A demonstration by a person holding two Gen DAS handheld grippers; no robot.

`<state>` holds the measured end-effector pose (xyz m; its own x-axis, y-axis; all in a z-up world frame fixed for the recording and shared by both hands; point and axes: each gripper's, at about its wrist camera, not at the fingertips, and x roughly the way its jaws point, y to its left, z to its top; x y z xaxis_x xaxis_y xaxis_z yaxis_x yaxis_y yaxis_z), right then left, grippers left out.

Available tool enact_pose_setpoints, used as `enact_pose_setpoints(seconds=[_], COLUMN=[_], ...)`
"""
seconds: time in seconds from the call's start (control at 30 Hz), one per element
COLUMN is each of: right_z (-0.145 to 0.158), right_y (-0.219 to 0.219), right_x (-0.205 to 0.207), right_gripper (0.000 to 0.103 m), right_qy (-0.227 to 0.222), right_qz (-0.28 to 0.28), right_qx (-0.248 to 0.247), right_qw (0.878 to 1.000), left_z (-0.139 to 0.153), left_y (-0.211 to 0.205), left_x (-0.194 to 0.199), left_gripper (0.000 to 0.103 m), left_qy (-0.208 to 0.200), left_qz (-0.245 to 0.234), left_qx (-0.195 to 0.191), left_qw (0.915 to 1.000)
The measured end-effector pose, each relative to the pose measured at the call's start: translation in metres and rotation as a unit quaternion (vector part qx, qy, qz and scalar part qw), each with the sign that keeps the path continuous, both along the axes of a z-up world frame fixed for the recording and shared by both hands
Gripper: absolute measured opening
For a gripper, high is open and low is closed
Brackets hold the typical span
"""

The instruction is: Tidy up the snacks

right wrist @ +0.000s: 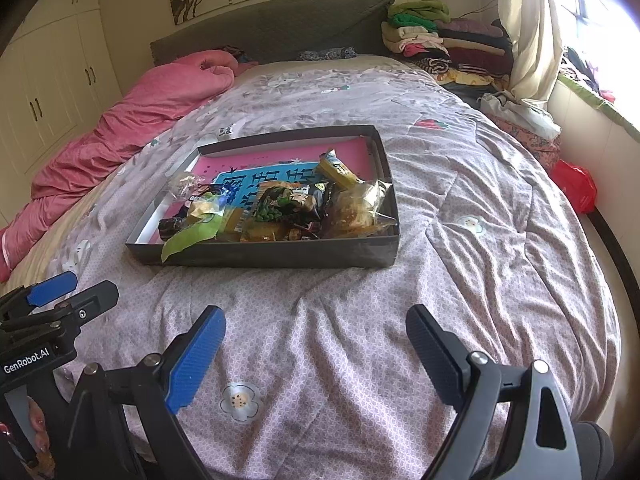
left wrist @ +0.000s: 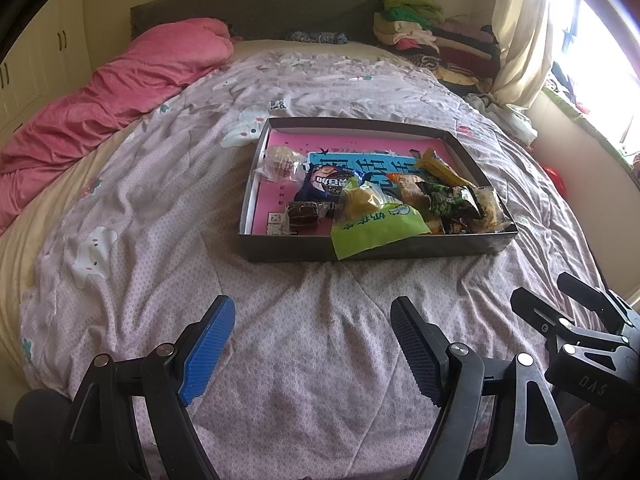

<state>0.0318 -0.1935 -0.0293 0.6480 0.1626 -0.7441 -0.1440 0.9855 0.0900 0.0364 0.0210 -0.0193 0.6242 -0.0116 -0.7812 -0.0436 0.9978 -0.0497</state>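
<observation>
Two grippers low over the quilt (right wrist: pixel 360 360), both pointing down toward it, nothing between the jaws of either. Left gripper (left wrist: pixel 312 344) stands wide apart, blue pads facing each other, empty. Right gripper (right wrist: pixel 316 356) is spread wide too, empty; it sits just beside the left one, whose tip shows at the left edge of the right wrist view.

Past both, on the quilt, a shallow dark box (left wrist: pixel 400 246) holds the snacks, well apart from the jaws. Inside: green packet (left wrist: pixel 376 226) draped over the near wall, brown cake (left wrist: pixel 302 216) to its left, dark blue packet (left wrist: pixel 326 186) behind, clear-wrapped bun (left wrist: pixel 280 162) at the far left, yellow bar (left wrist: pixel 436 166) toward the far right. Snacks pile toward the right end.

Further back: pink blanket (left wrist: pixel 120 92) bunched on the left, folded clothes (left wrist: pixel 432 40) stacked by the headboard (left wrist: pixel 256 8).
</observation>
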Motion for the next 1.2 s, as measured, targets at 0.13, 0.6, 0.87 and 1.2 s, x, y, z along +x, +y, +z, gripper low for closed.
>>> enact_pose_setpoints(seconds=[0.13,0.6,0.87,1.2], right_z=[0.000,0.002,0.002,0.001], right_y=[-0.002,-0.006,-0.006,-0.005], right_x=[0.000,0.000,0.001,0.001], right_gripper=[0.092,0.092,0.092,0.092], right_qy=[0.000,-0.004,-0.003,-0.002], right_qz=[-0.002,-0.007,-0.008,-0.008], right_qx=[-0.001,-0.005,-0.007,-0.008], right_qw=[1.000,1.000,1.000,1.000], left_z=[-0.001,-0.009,-0.008,-0.004], left_y=[-0.001,-0.003,-0.002,0.004], left_x=[0.001,0.006,0.008,0.011], left_gripper=[0.081,0.081,0.081,0.082], left_qy=[0.001,0.022,0.012,-0.012], left_qz=[0.003,0.014,0.013,0.021], left_qx=[0.003,0.019,0.012,0.018], left_qw=[1.0000,0.9995,0.9998,0.9996])
